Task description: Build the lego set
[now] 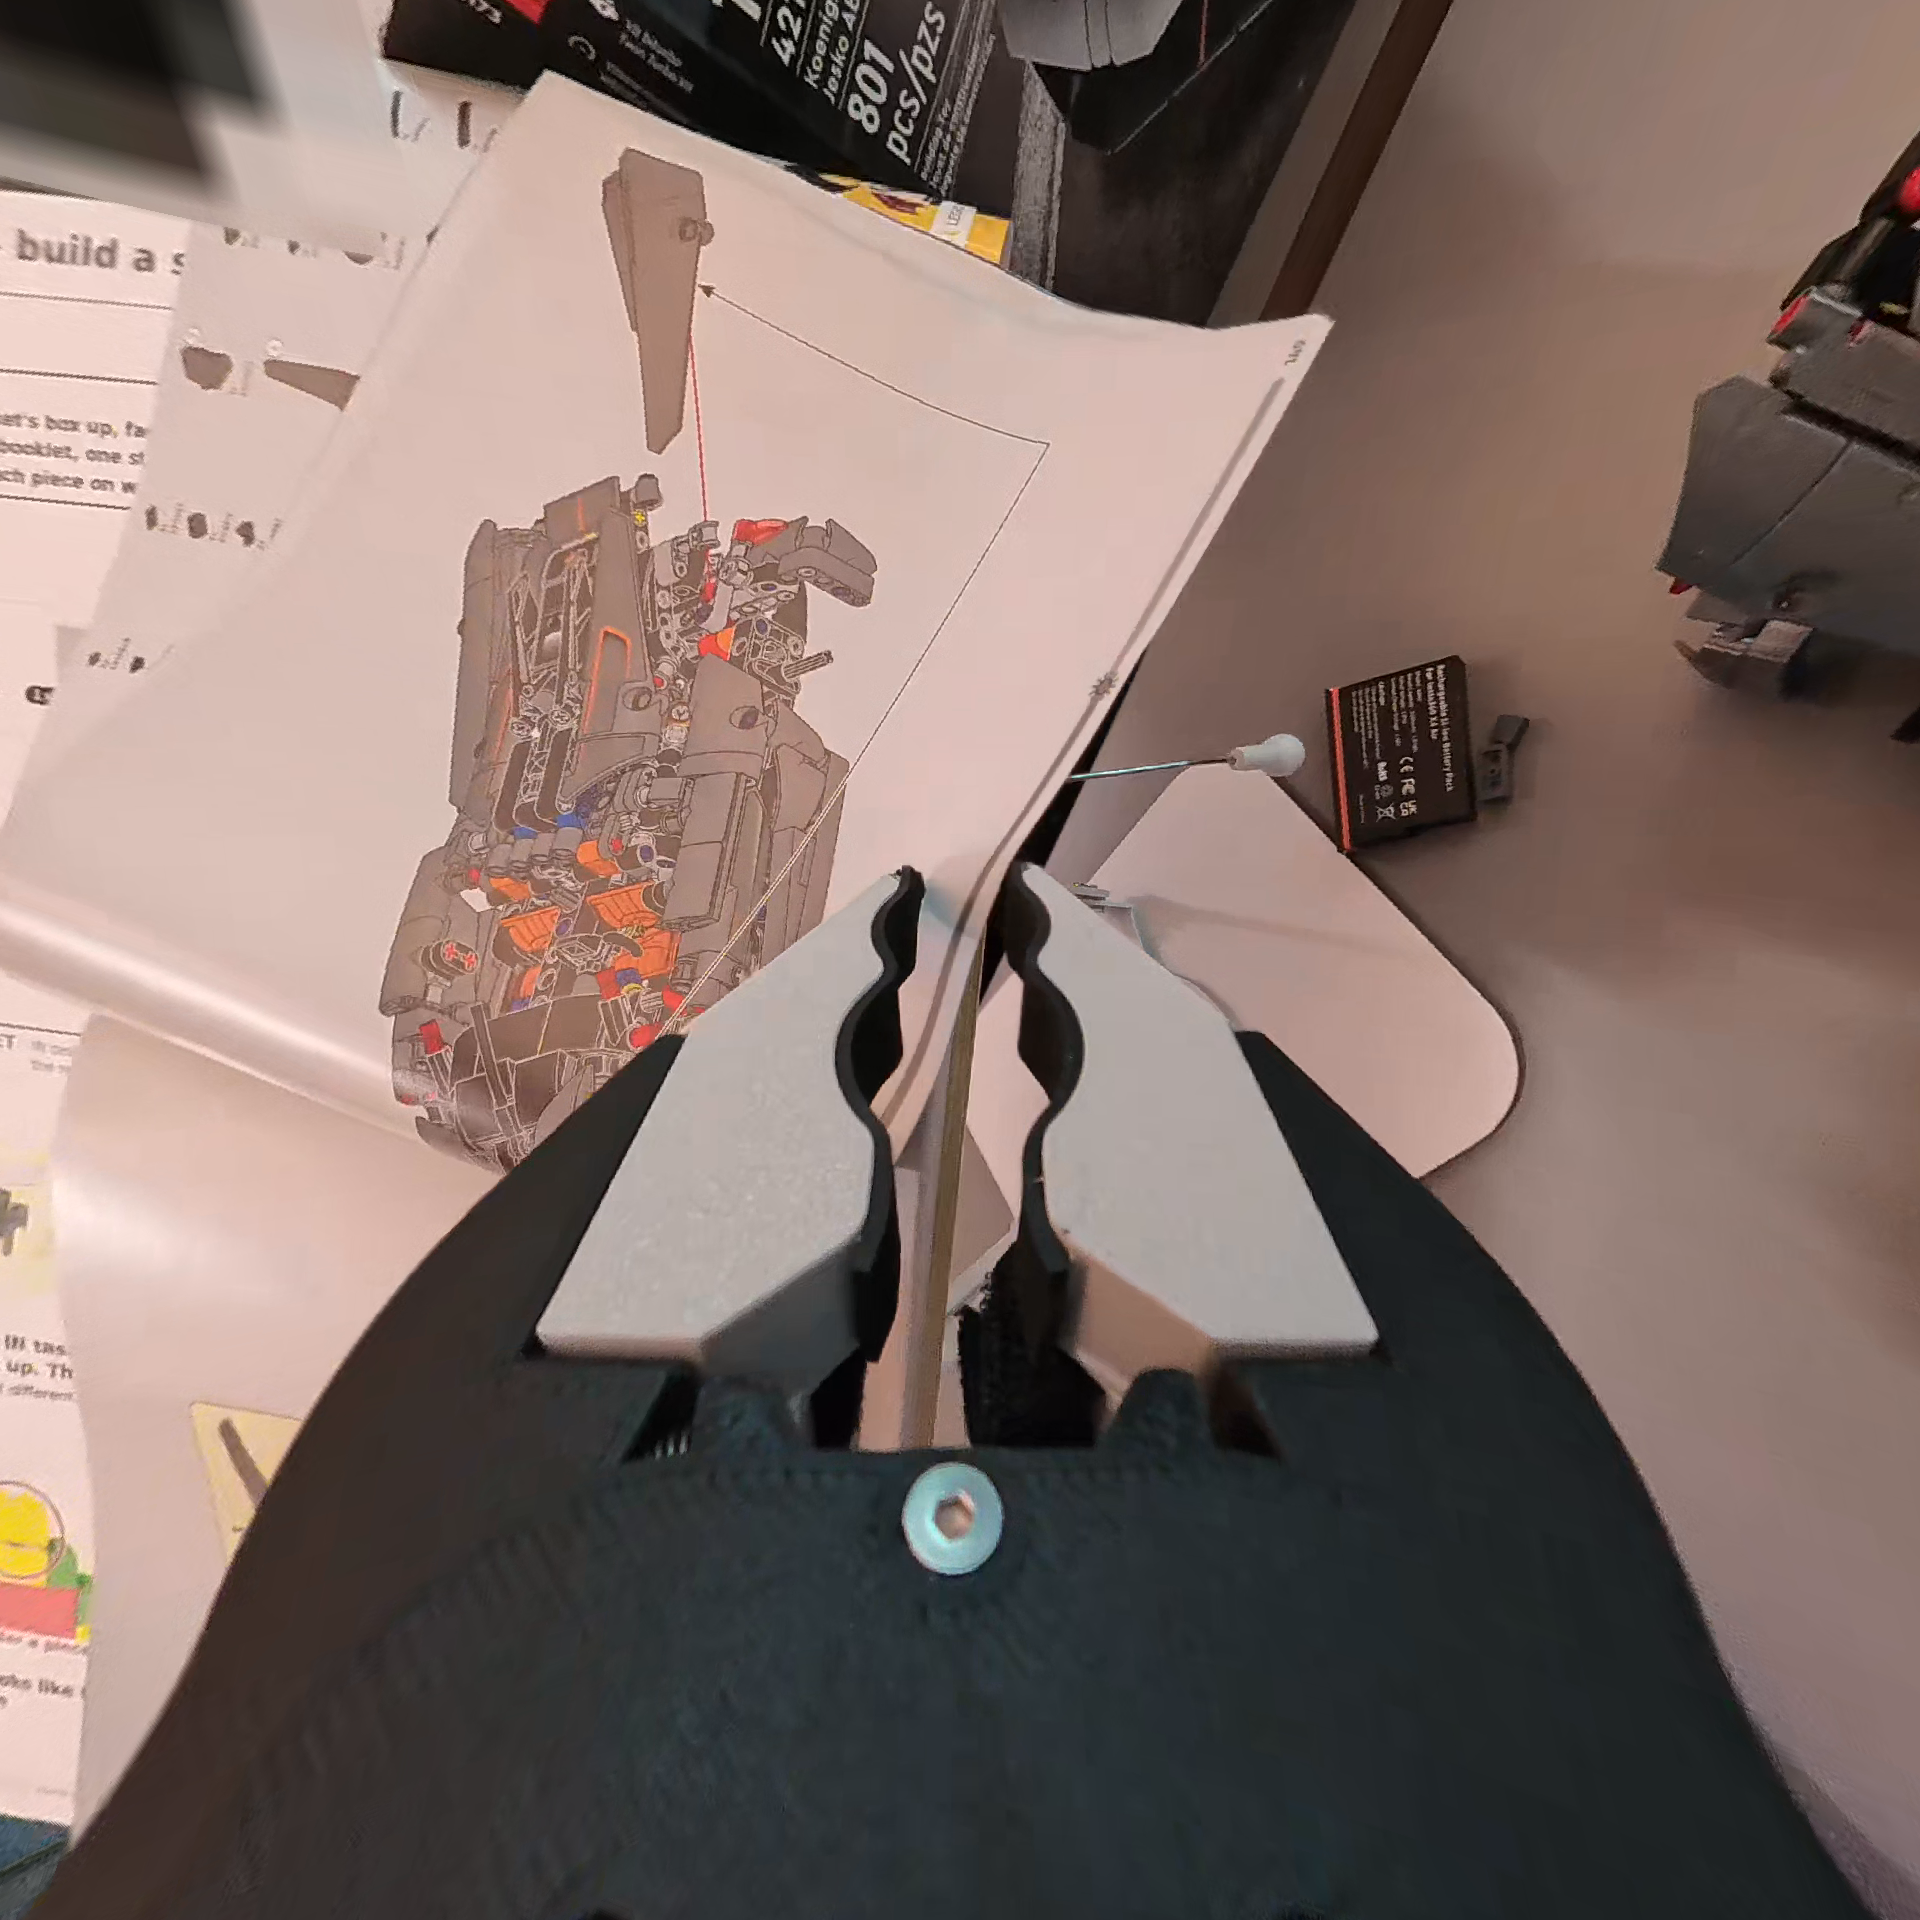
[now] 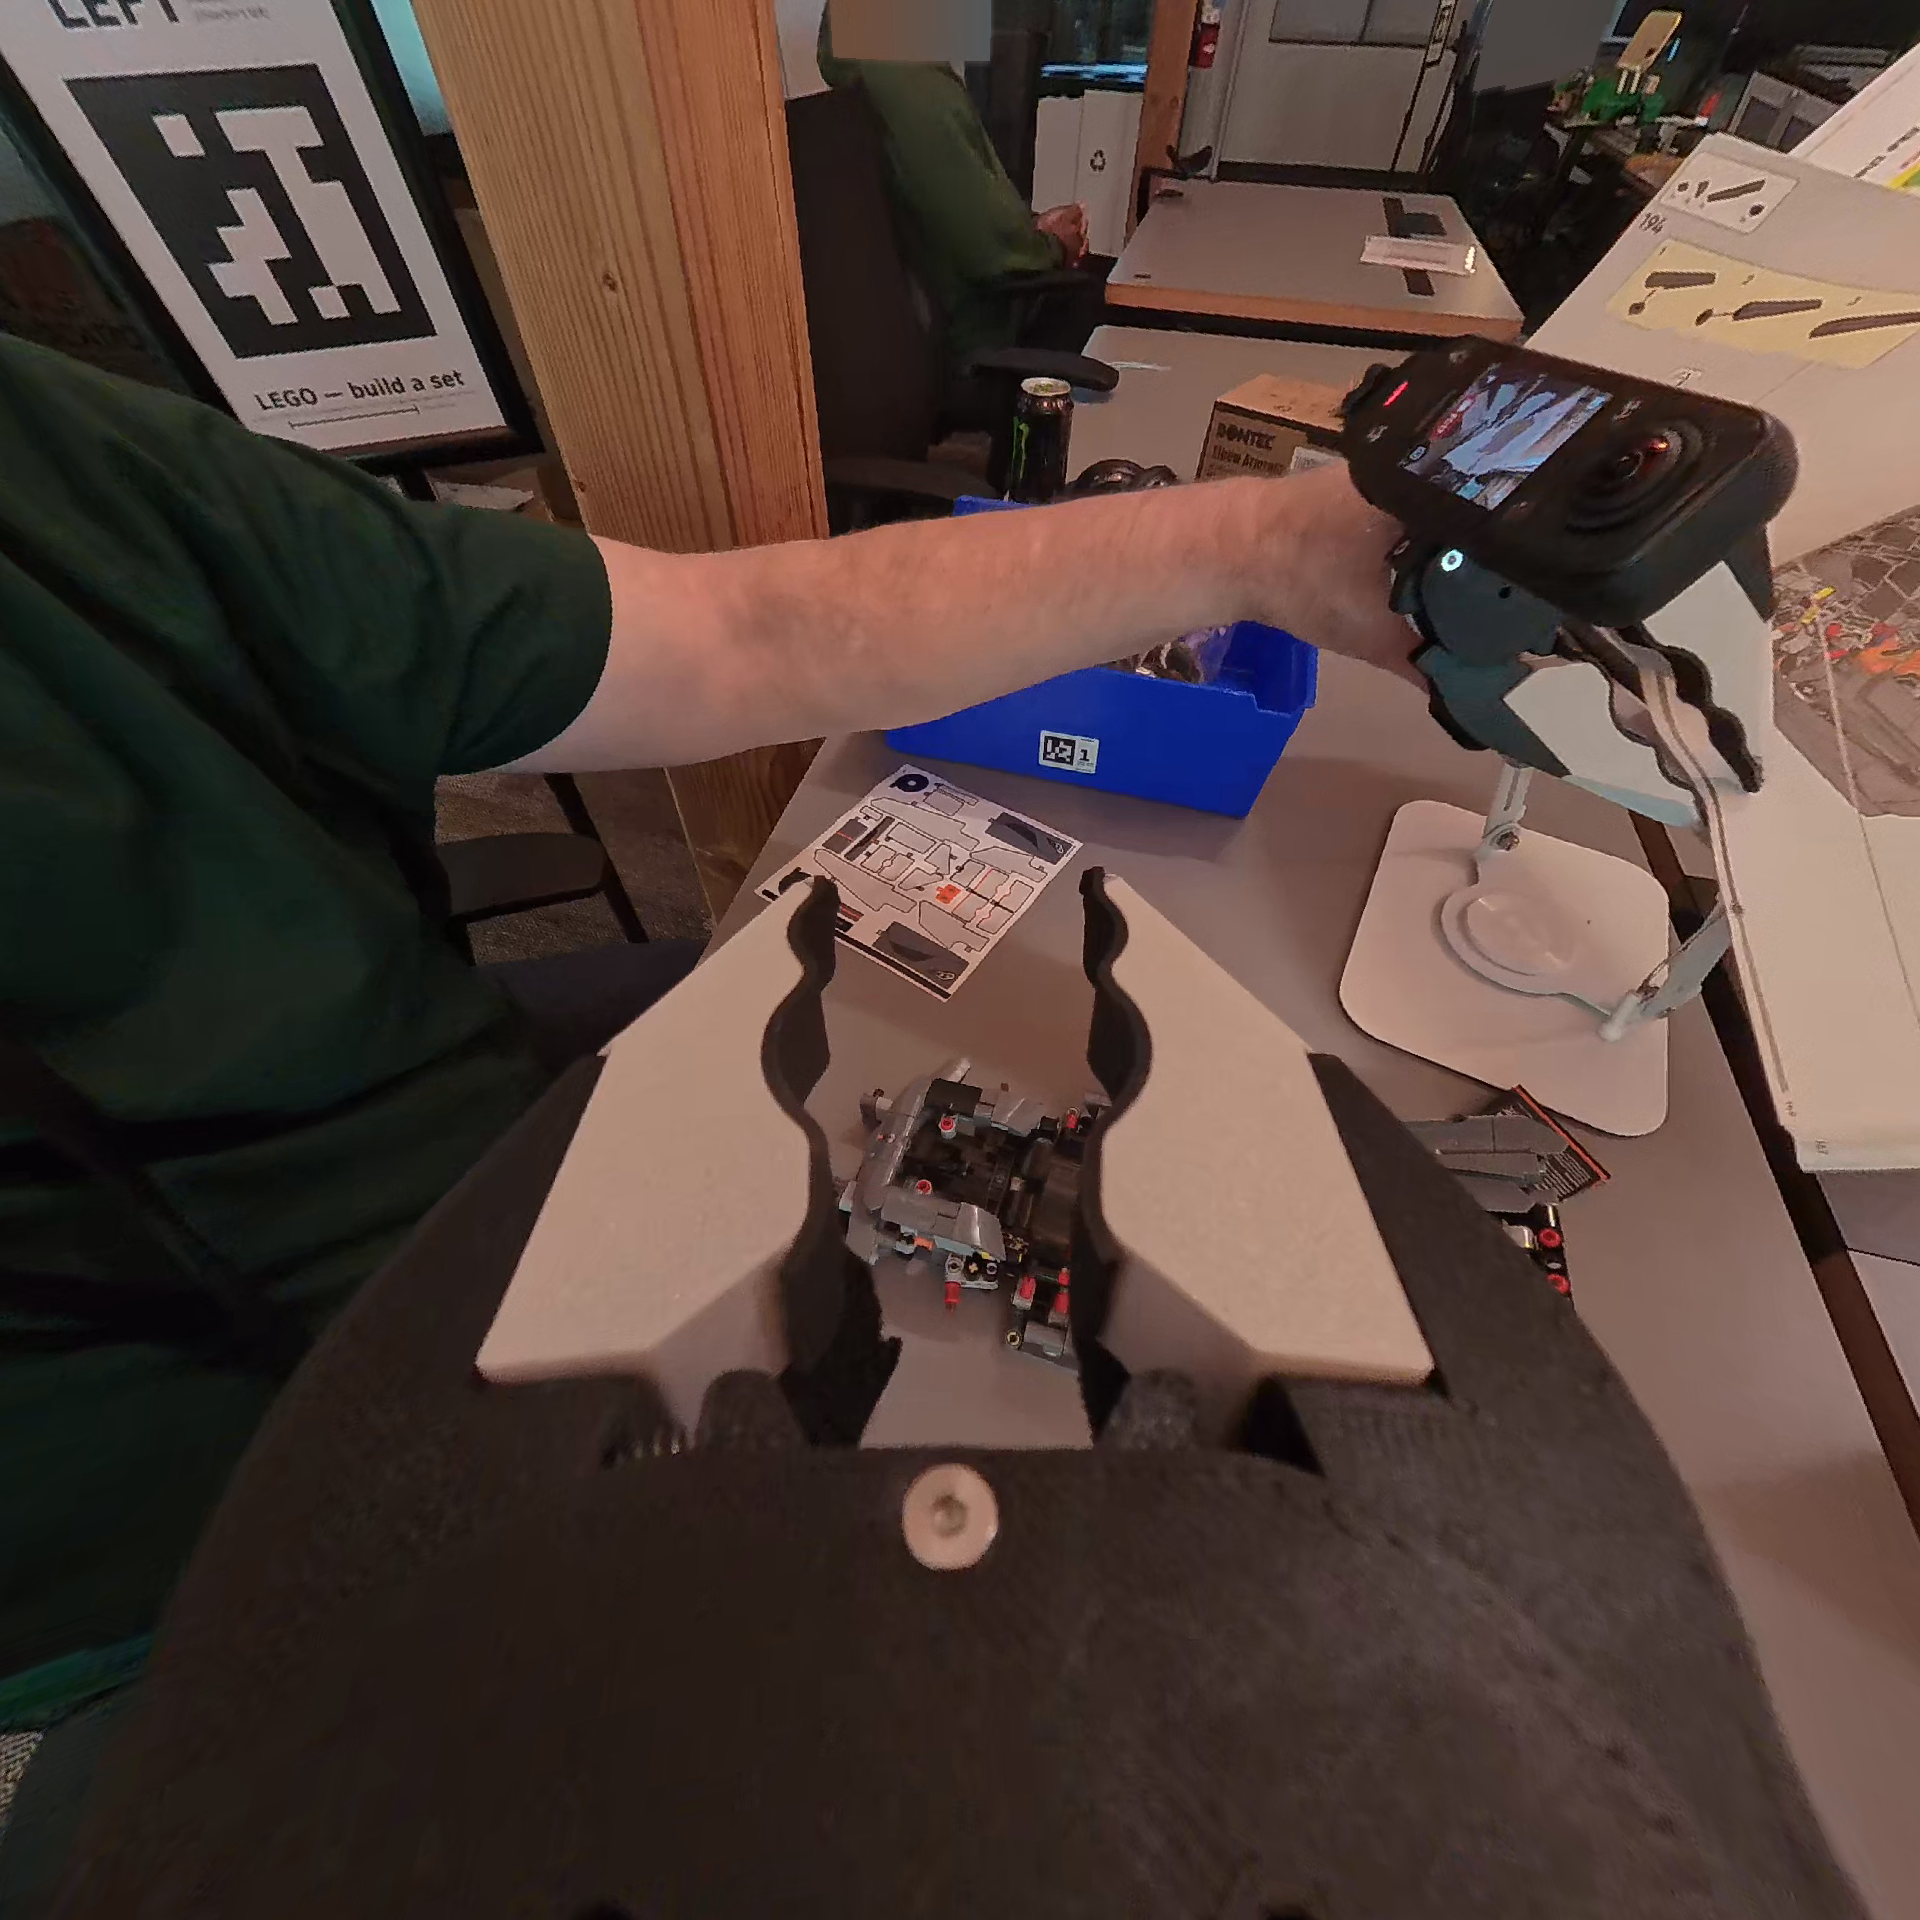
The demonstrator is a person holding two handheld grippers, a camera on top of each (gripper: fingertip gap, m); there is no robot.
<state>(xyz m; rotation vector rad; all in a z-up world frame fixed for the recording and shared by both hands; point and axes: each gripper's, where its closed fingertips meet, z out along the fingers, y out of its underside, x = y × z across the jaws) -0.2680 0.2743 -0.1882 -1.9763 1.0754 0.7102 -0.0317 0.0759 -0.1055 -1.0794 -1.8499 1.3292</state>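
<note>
Two hand-held grippers total. Right hand-held gripper (image 2: 951,904) sits spread wide, holding nothing, hovering over the half-built grey lego car (image 2: 971,1210) on the table (image 2: 1714,1455); between the fingers it looks like its long axis runs away from the camera, but I can't tell front from back. Only this view shows one sticker sheet (image 2: 920,883) and one blue bin (image 2: 1132,727) farther back. Left hand-held gripper (image 1: 961,883) has a narrow gap, with the edge of the instruction booklet (image 1: 644,582) page between its fingers; can't tell if it's actually pinching. Only the left view shows one black battery pack (image 1: 1397,769) past the page, then the set's box (image 1: 831,94) at the far end.
</note>
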